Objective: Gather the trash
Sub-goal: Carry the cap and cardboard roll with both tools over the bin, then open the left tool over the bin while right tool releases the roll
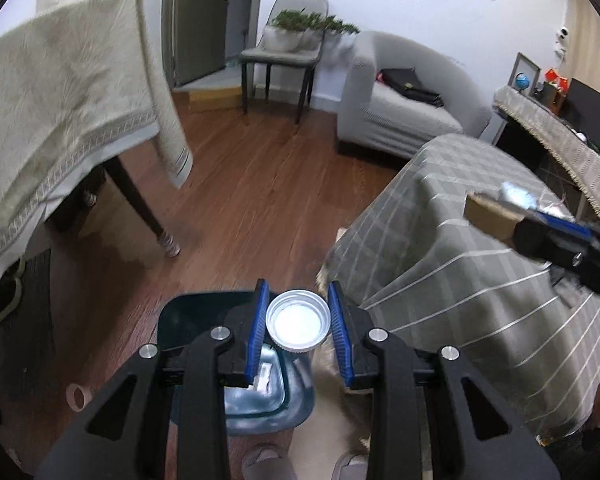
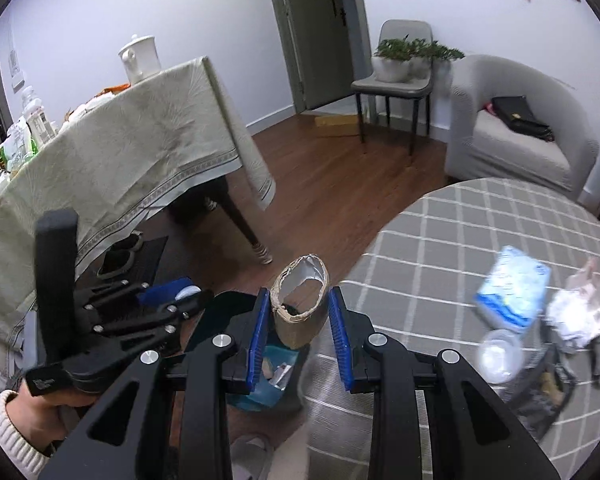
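My left gripper (image 1: 298,318) is shut on a round silver lid (image 1: 297,321), held above the dark blue trash bin (image 1: 188,320) on the floor. My right gripper (image 2: 298,314) is shut on a brown paper carton with a foil-lined open top (image 2: 300,304), held over the same bin (image 2: 276,376), which has wrappers inside. In the left wrist view the right gripper (image 1: 499,220) and its carton (image 1: 487,216) come in from the right. In the right wrist view the left gripper (image 2: 172,296) sits at the left with the lid edge showing.
A round table with a grey checked cloth (image 2: 439,232) holds a blue tissue pack (image 2: 513,286), a clear cup (image 2: 499,354) and crumpled bags (image 2: 583,316). A cloth-covered dining table (image 2: 120,152) stands left. A grey armchair (image 1: 403,96) and a chair with plants (image 1: 284,52) stand behind.
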A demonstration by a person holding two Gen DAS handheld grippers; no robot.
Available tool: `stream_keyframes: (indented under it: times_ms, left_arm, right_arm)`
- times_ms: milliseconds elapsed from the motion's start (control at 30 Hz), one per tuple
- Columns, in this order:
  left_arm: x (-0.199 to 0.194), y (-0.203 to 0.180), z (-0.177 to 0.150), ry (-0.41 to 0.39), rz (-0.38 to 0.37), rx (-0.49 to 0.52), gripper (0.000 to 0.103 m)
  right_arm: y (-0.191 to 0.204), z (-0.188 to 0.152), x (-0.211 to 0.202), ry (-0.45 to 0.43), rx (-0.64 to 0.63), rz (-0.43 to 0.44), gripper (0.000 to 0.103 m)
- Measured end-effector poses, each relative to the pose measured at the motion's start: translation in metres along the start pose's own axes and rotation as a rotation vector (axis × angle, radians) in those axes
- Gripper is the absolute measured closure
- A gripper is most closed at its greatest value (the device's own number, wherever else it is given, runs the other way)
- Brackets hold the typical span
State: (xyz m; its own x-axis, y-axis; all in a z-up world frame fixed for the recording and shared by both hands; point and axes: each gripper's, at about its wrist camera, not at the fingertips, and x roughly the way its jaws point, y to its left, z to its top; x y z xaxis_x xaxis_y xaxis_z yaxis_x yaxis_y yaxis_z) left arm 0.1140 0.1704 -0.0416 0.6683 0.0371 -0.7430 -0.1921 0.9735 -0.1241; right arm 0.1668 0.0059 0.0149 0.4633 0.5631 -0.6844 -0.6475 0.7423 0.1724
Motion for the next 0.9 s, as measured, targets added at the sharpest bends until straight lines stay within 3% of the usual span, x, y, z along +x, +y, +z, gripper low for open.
stream_keyframes:
  times_ms: [233, 600, 767, 833, 900]
  left_arm:
    - [0.042, 0.048, -0.033, 0.116, 0.054, -0.038, 0.070]
    - [0.096, 0.095, -0.078, 0.317, 0.087, -0.082, 0.070]
    - [0.103, 0.103, -0.083, 0.346, 0.092, -0.093, 0.069]
    - [0.101, 0.105, -0.081, 0.337, 0.093, -0.103, 0.059]
    - [0.098, 0.107, -0.079, 0.323, 0.091, -0.114, 0.058]
  right_arm:
    - [0.040, 0.007, 0.037, 0.049, -0.031, 0.079, 0.073]
    - [0.075, 0.003, 0.090, 0.172, -0.063, 0.100, 0.073]
    - [0.082, -0.006, 0.111, 0.223, -0.079, 0.094, 0.073]
    - [0.084, -0.010, 0.121, 0.248, -0.077, 0.094, 0.073]
    - [0.085, -0.012, 0.128, 0.263, -0.076, 0.097, 0.073]
